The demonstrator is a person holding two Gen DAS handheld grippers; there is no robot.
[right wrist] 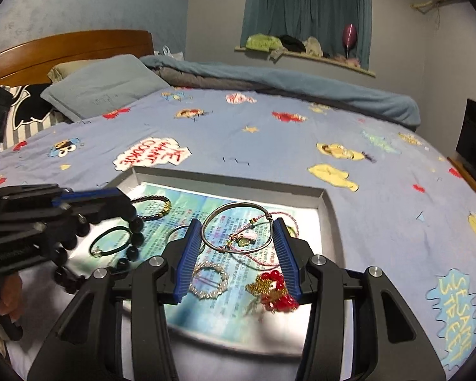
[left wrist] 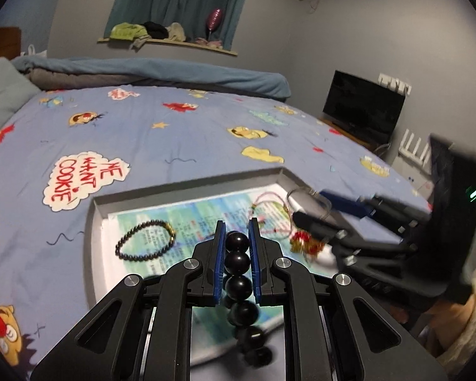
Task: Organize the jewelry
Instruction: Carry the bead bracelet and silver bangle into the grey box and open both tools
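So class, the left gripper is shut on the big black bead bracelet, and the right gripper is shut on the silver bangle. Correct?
Partly. The right gripper is open above the silver bangle, as the right wrist view shows. The left gripper is shut on the big black bead bracelet.

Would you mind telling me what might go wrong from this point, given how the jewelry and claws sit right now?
1. The left claw pinches the black bead bracelet by only a few beads; the rest dangles and could swing or slip out.
2. The open right claw hovers over the silver bangle tangled with a pink cord bracelet, so closing may drag both.
3. The red bead charm lies at its right finger and could get nudged.
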